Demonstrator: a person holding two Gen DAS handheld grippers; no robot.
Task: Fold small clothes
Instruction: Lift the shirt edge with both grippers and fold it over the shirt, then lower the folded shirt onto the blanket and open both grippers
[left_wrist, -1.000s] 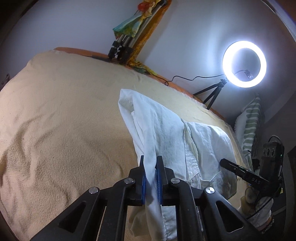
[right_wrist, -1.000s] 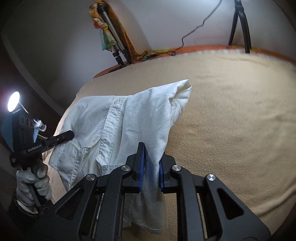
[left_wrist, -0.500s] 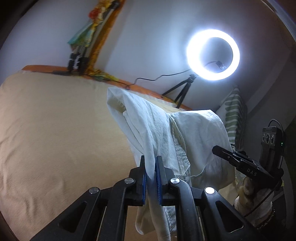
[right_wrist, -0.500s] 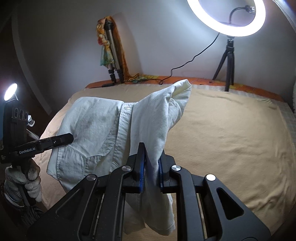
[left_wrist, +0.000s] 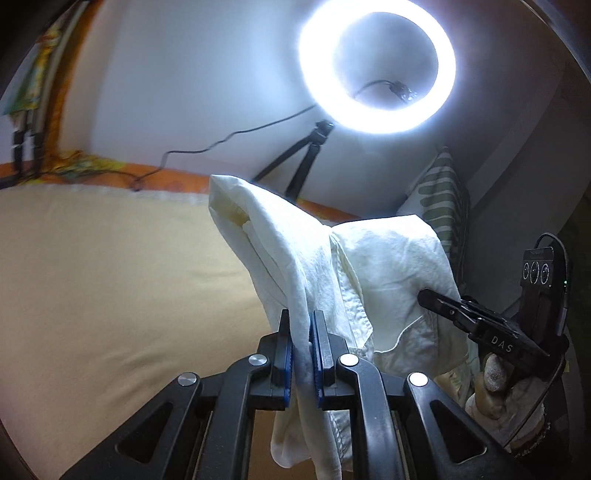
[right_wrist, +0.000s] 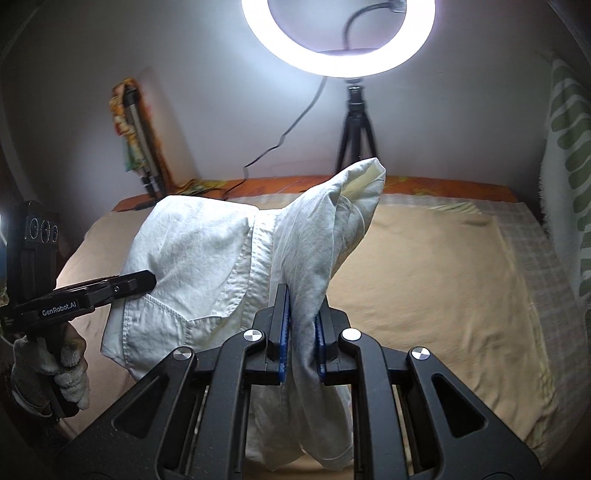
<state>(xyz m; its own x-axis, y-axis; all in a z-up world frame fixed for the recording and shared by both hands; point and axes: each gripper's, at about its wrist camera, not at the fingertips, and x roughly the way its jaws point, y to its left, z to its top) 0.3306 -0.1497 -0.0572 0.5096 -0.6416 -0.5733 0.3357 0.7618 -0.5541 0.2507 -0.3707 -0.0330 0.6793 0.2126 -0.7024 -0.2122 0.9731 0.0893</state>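
Since the earlier frames both grippers have been raised and swung toward the far edge of the bed (right_wrist: 443, 280), so that the ring light (left_wrist: 376, 66) now fills the upper field; the white shirt (right_wrist: 199, 258) is carried clear of the blanket, hanging between the two grips near the bed's left edge. The left gripper (left_wrist: 303, 354) is nearly closed on a bunched fold of the shirt; the right gripper (right_wrist: 301, 332) is likewise pinched on a thicker gather, cloth trailing below both. The shirt is judged light, limp and prone to sagging and slipping; firm holds are best taken at seams, the button placket or shoulder corners, where layers are doubled. In the left wrist view the gloved right hand (left_wrist: 495, 391) and the striped pillow (left_wrist: 439, 206) are shown, and the far bed corner is hidden; in the right wrist view the chest pocket, the gloved left hand (right_wrist: 55, 373) and the checked sheet along the right edge are revealed.
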